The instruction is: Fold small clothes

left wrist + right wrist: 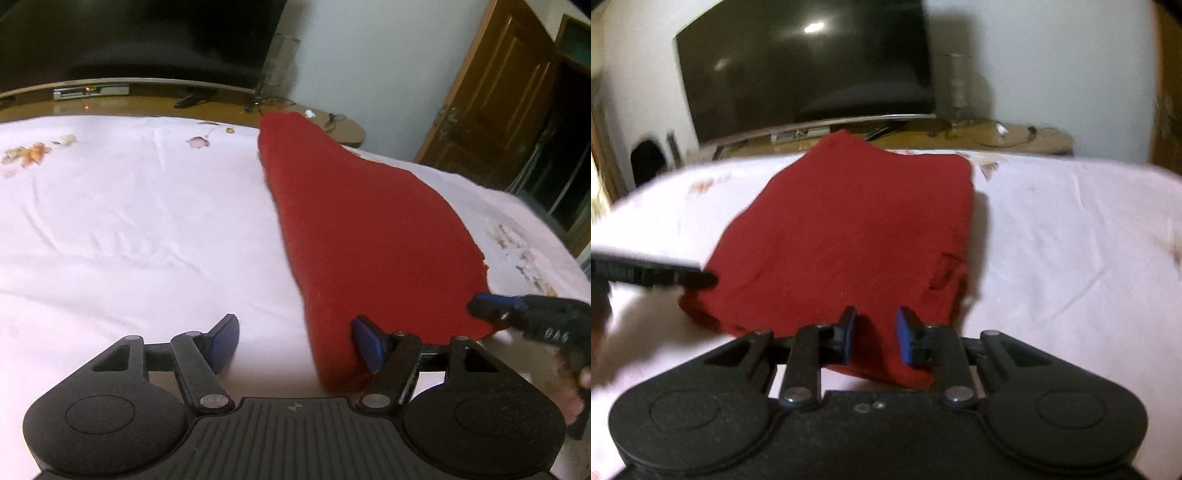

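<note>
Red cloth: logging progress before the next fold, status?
Both grippers, left and right, open. Red cloth flat on bedsheet. Nothing in the way.

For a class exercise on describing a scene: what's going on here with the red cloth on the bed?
A person is folding a red cloth on a bed with a white sheet, a hand-held gripper in each hand. The left hand-held gripper is open, one finger against the cloth's near edge, gripping nothing. The right hand-held gripper sits at the cloth's near end, its jaws narrow but not pressed on it. The cloth lies flat, seemingly partly folded.
</note>
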{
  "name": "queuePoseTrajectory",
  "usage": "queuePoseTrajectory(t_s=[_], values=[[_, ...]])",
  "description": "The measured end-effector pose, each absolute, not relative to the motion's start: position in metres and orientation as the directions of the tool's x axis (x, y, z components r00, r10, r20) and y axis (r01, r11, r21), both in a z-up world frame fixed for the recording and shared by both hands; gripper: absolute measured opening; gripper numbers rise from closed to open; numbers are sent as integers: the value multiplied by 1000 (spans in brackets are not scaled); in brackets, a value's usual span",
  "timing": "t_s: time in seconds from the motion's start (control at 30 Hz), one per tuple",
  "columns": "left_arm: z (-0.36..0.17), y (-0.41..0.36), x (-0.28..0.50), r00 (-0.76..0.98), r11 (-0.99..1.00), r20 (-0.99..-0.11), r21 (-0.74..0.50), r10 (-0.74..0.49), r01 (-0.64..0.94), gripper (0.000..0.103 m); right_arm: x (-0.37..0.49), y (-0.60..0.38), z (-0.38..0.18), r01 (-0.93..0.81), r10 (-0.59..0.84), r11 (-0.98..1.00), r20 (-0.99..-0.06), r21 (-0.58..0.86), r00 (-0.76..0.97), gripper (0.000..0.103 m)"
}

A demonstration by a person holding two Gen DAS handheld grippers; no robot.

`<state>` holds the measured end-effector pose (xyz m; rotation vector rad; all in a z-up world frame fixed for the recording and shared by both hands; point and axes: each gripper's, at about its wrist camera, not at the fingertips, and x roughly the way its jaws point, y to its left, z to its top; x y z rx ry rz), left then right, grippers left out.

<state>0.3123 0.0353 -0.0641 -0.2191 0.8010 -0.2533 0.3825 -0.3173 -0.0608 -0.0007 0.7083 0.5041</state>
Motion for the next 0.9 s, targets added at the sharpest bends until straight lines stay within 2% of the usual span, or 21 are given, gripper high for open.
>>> queuePoseTrajectory(t_s=[0.07, 0.1, 0.13, 0.2, 0.23, 0.3, 0.7, 0.77, 0.83, 0.9], values=[[-51, 36, 308, 690, 948, -657, -282, -304, 148, 69, 383, -316, -49, -427, 424, 891, -616, 154, 664, 21], [-47, 36, 306, 696, 946, -649, -286, -307, 151, 69, 375, -318, -41, -433, 431, 889, -592, 149, 681, 27], [-47, 35, 305, 695, 947, -651, -282, -306, 153, 69, 368, -318, -33, -448, 455, 880, -560, 159, 693, 30], [-54, 30, 307, 674, 959, -685, -244, -277, 146, 69, 367, -316, -30, -459, 468, 873, -542, 164, 698, 29], [-61, 28, 308, 663, 964, -701, -229, -262, 138, 69, 368, -314, -35, -455, 460, 876, -558, 159, 690, 29], [-67, 30, 306, 673, 962, -692, -245, -261, 121, 71, 384, -308, -58, -428, 400, 895, -650, 125, 646, 27], [-56, 26, 302, 679, 971, -697, -212, -229, 111, 71, 385, -302, -55, -404, 376, 906, -674, 124, 636, 30], [-47, 30, 304, 699, 969, -676, -221, -233, 110, 71, 369, -312, -43, -399, 399, 903, -654, 158, 643, 38], [-39, 38, 312, 719, 959, -647, -265, -253, 100, 82, 368, -324, -31, -385, 423, 901, -602, 200, 677, 57], [-35, 47, 323, 730, 947, -628, -309, -271, 86, 84, 379, -337, -29, -347, 440, 898, -587, 271, 680, 59]])
